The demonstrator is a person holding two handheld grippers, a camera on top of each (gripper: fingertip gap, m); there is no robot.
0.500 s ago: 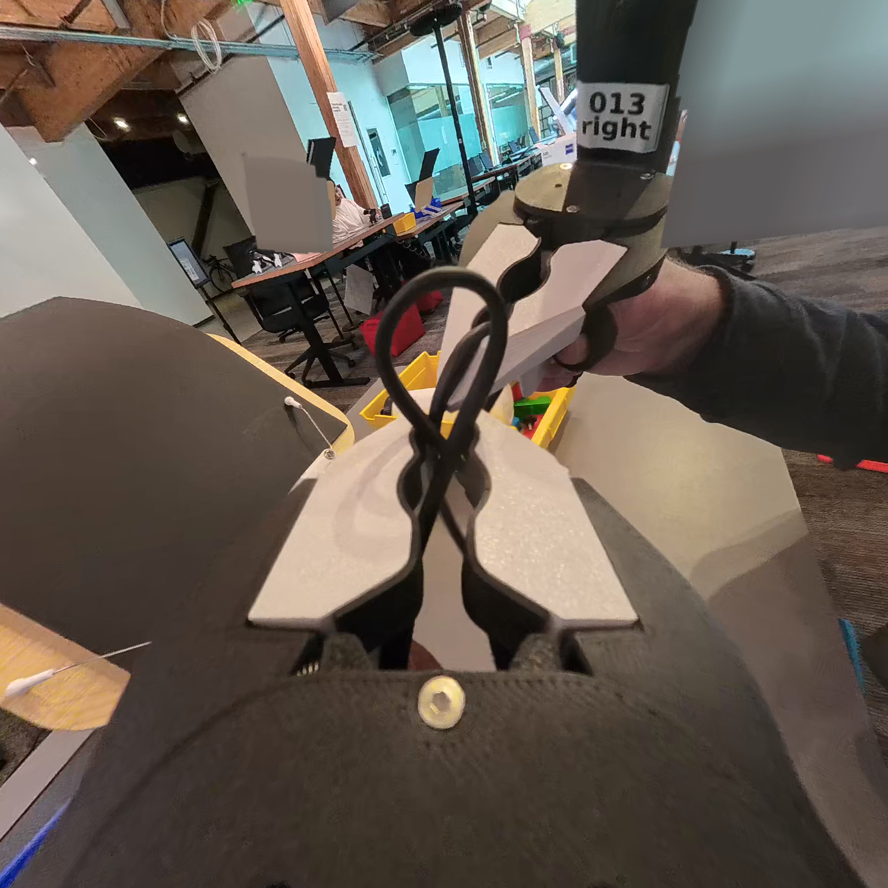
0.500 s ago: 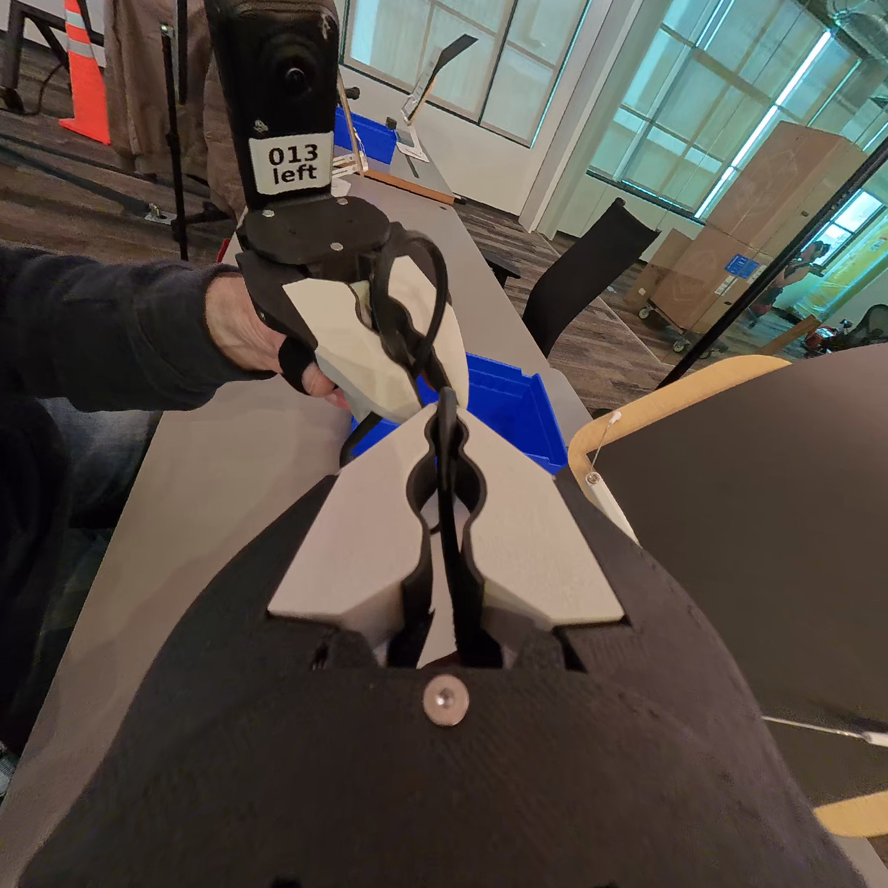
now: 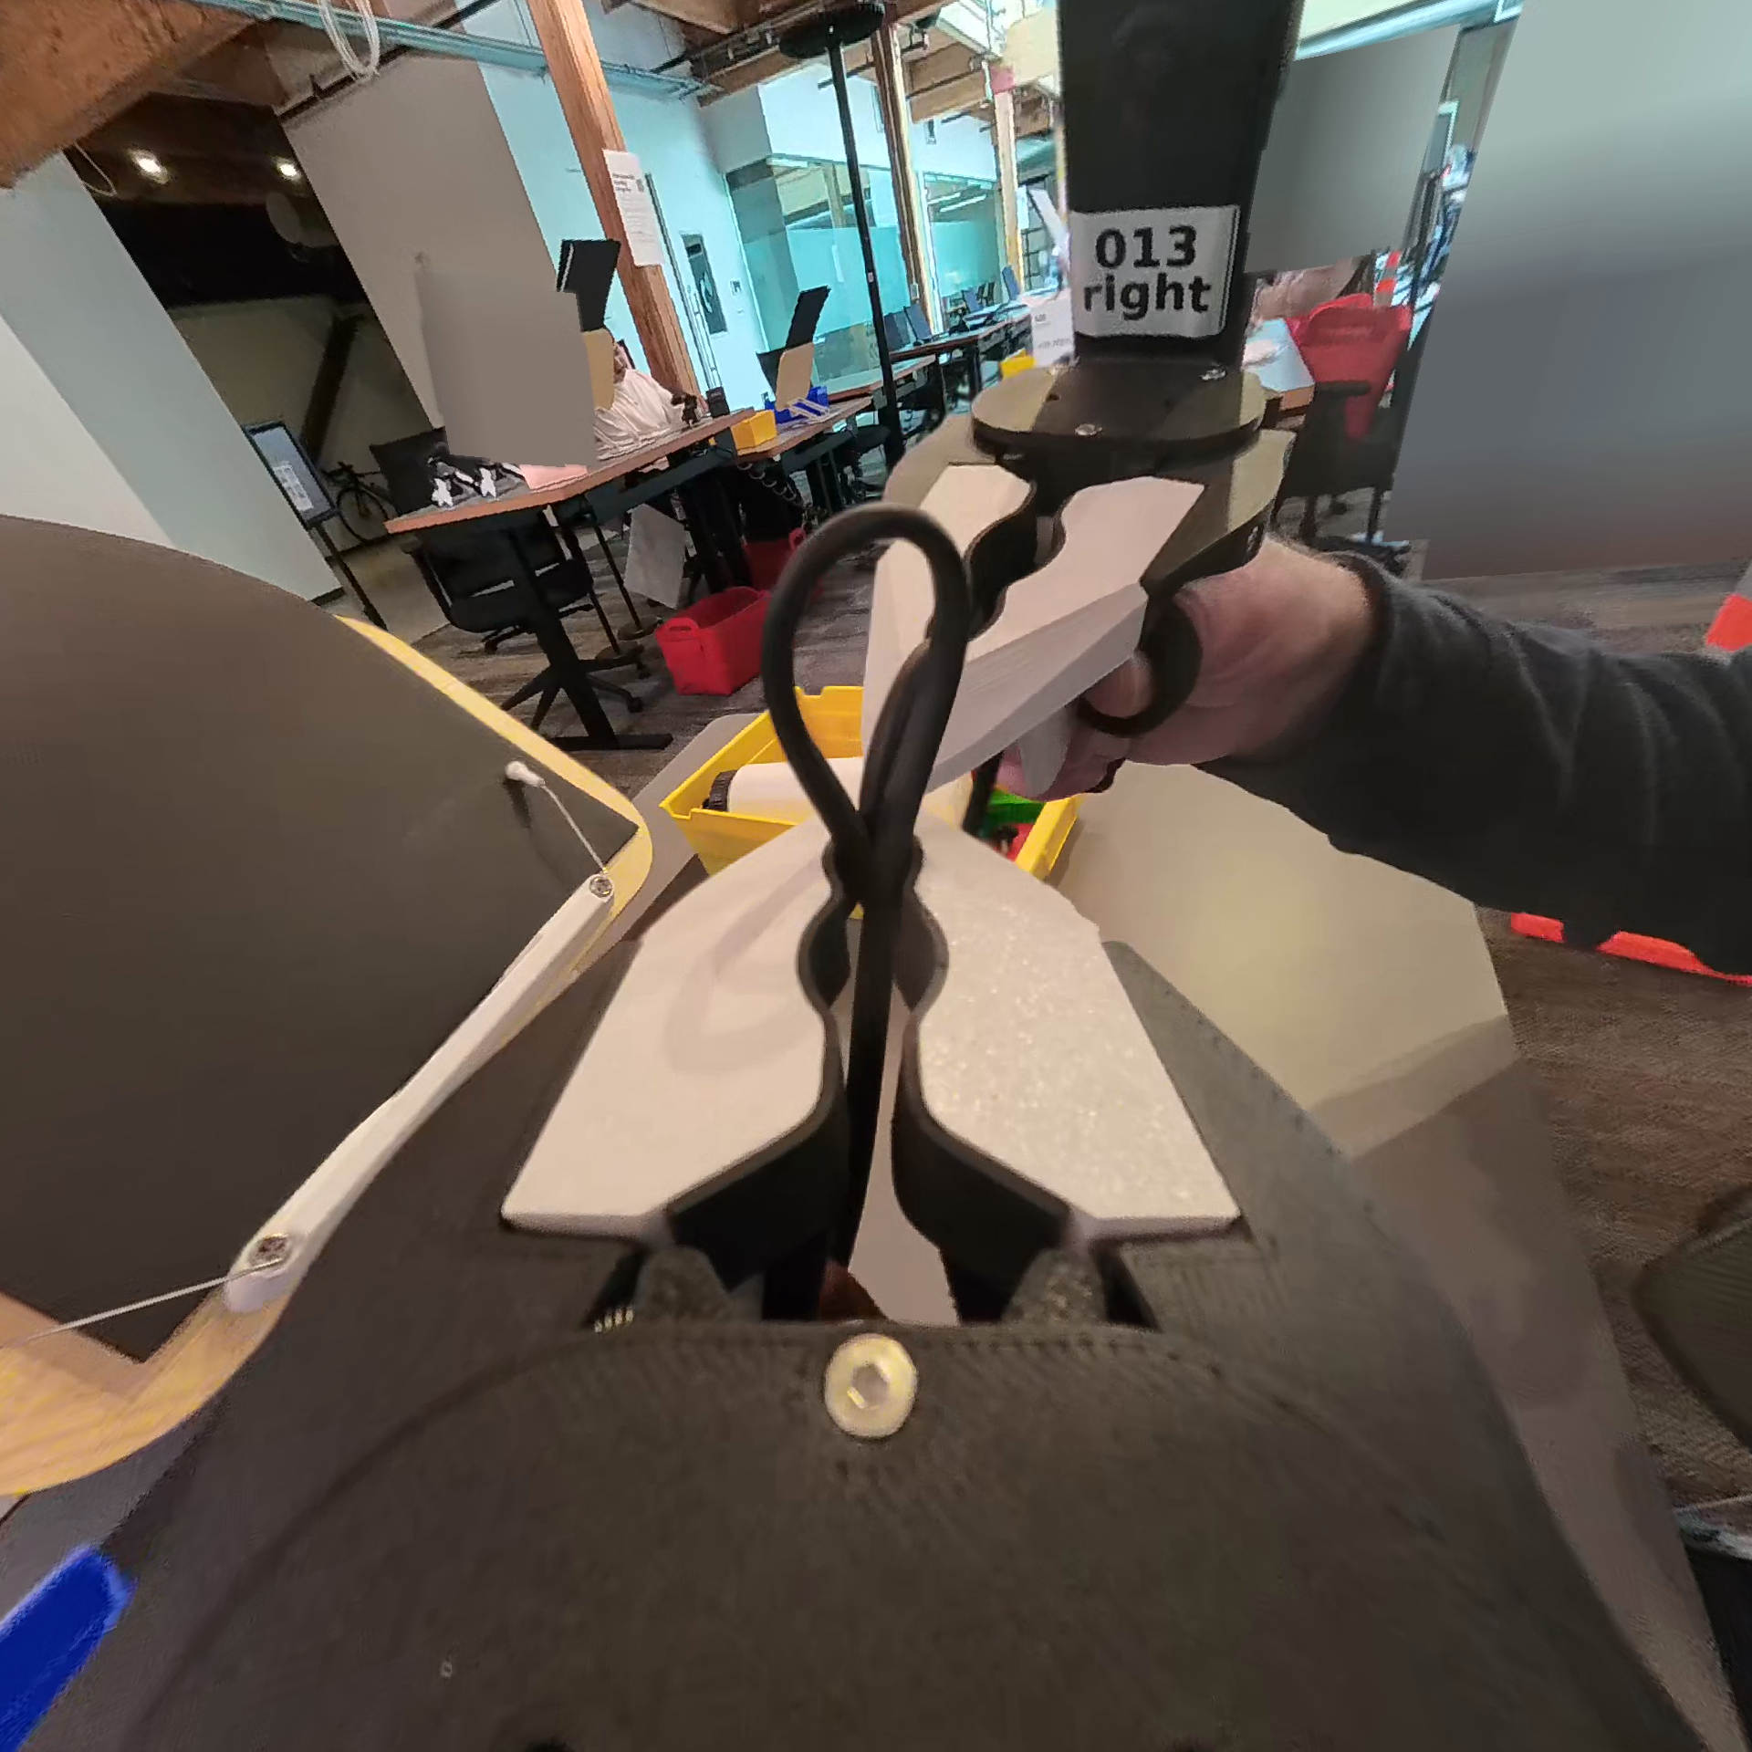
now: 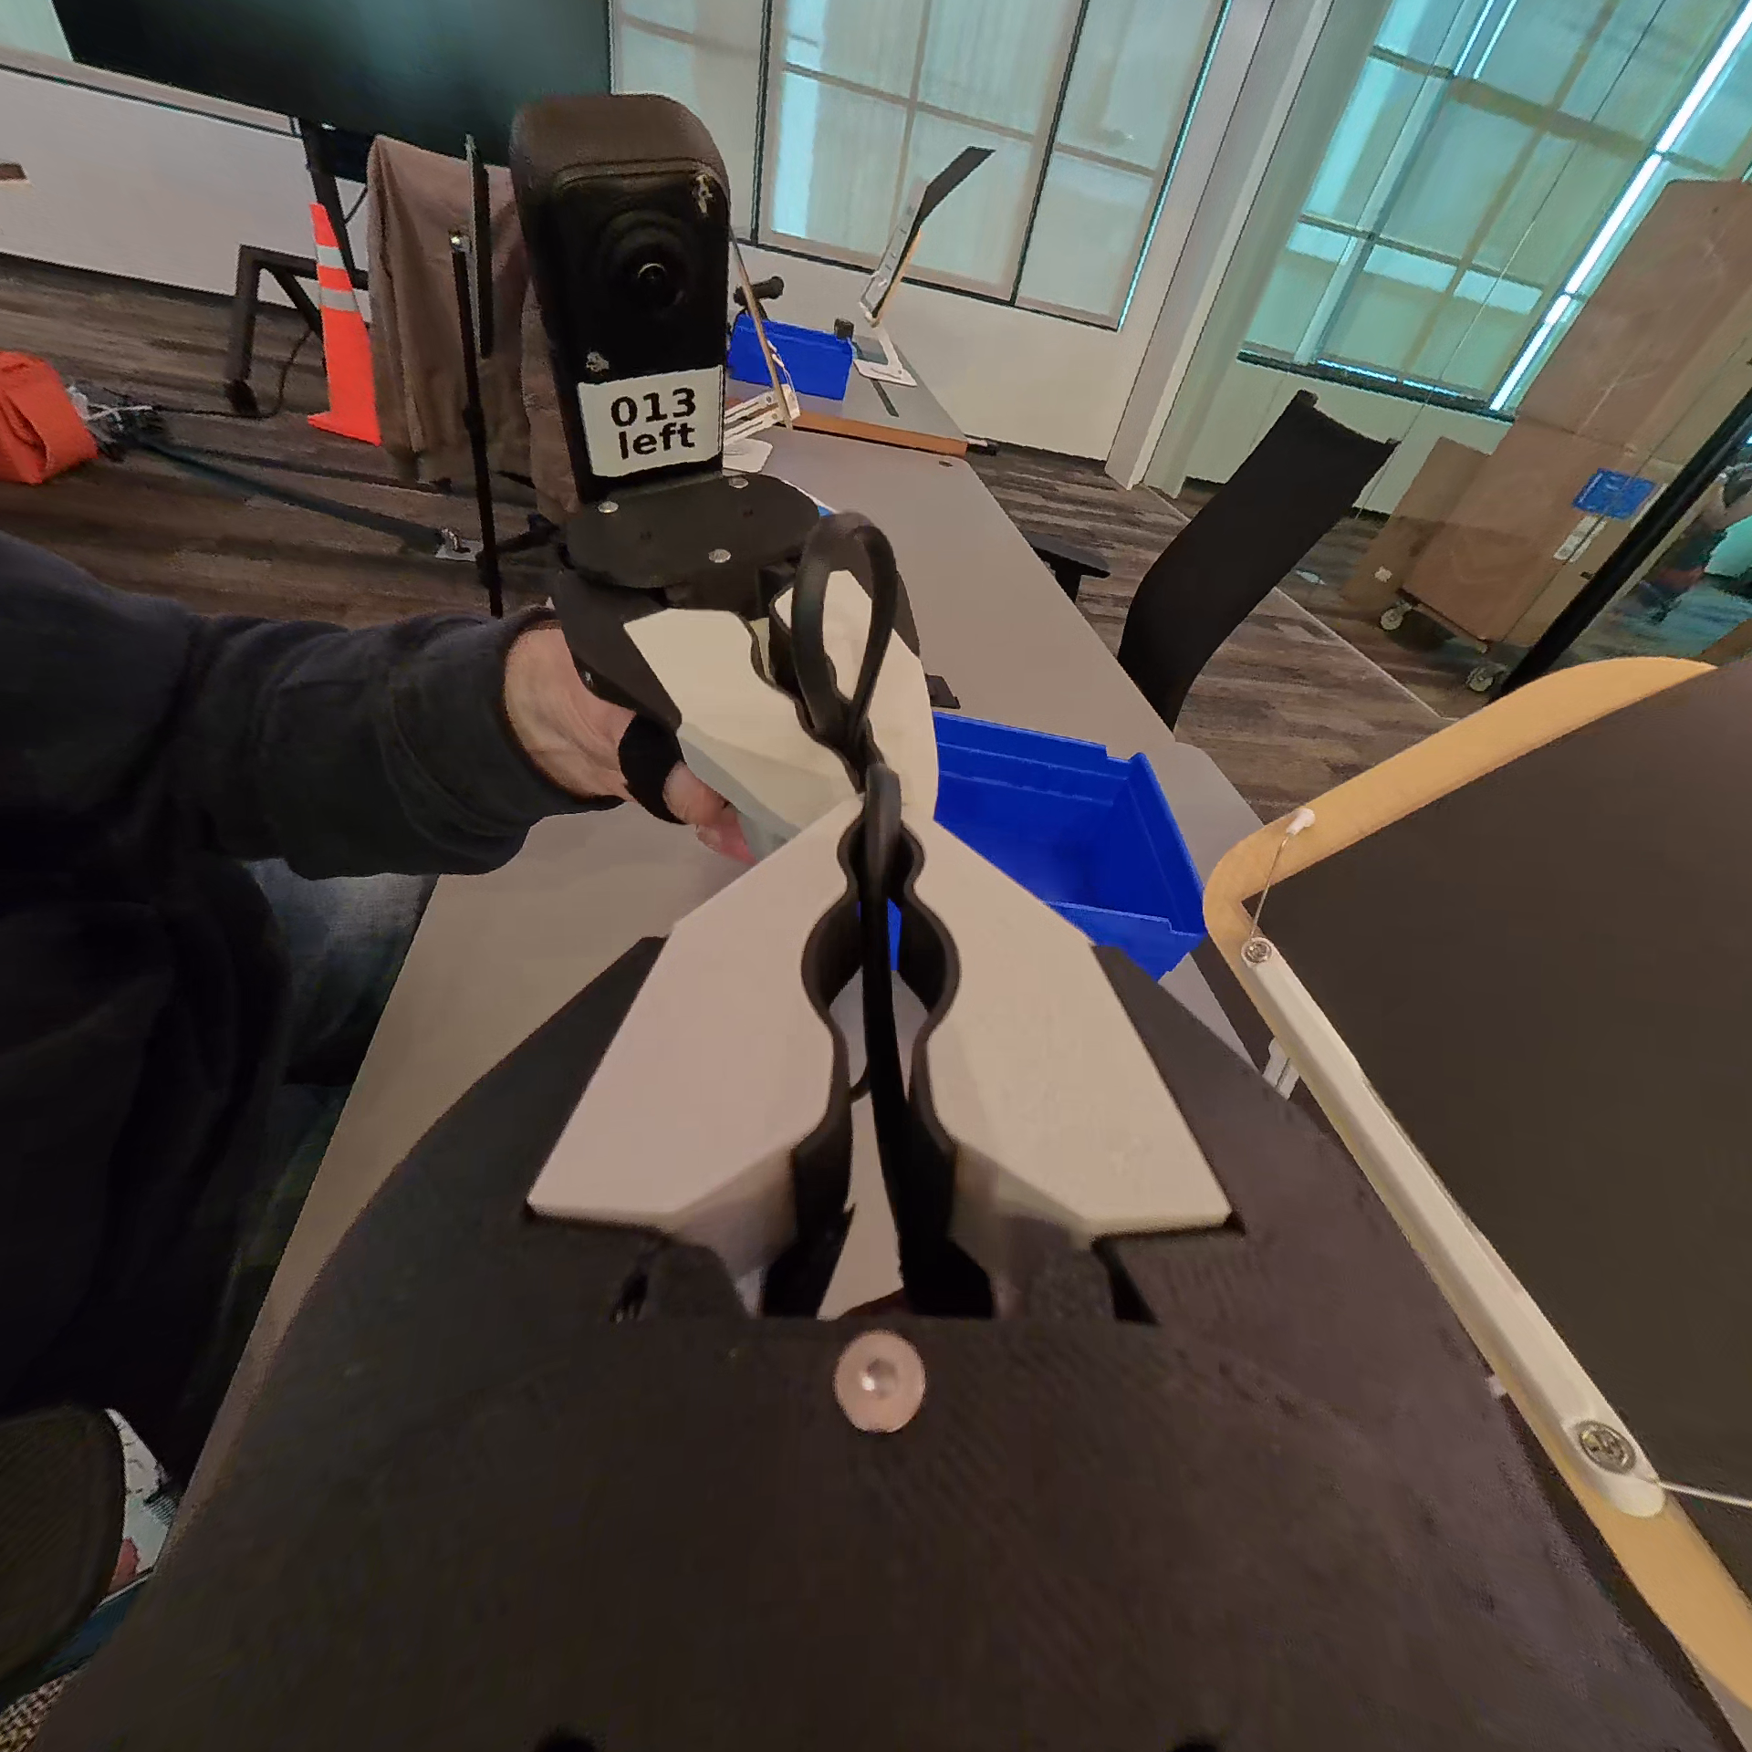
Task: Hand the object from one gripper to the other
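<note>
Above the grey table (image 3: 1261,958) we had both claws pinched on the same black looped cord (image 3: 858,664). Left claw (image 3: 877,877) gripped its crossing, right claw (image 4: 877,806) its other end, yellow bin (image 3: 730,806) behind.

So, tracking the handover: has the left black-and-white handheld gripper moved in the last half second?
Yes. In the right wrist view, the left gripper sits lower, closer to the blue plastic bin.
</note>
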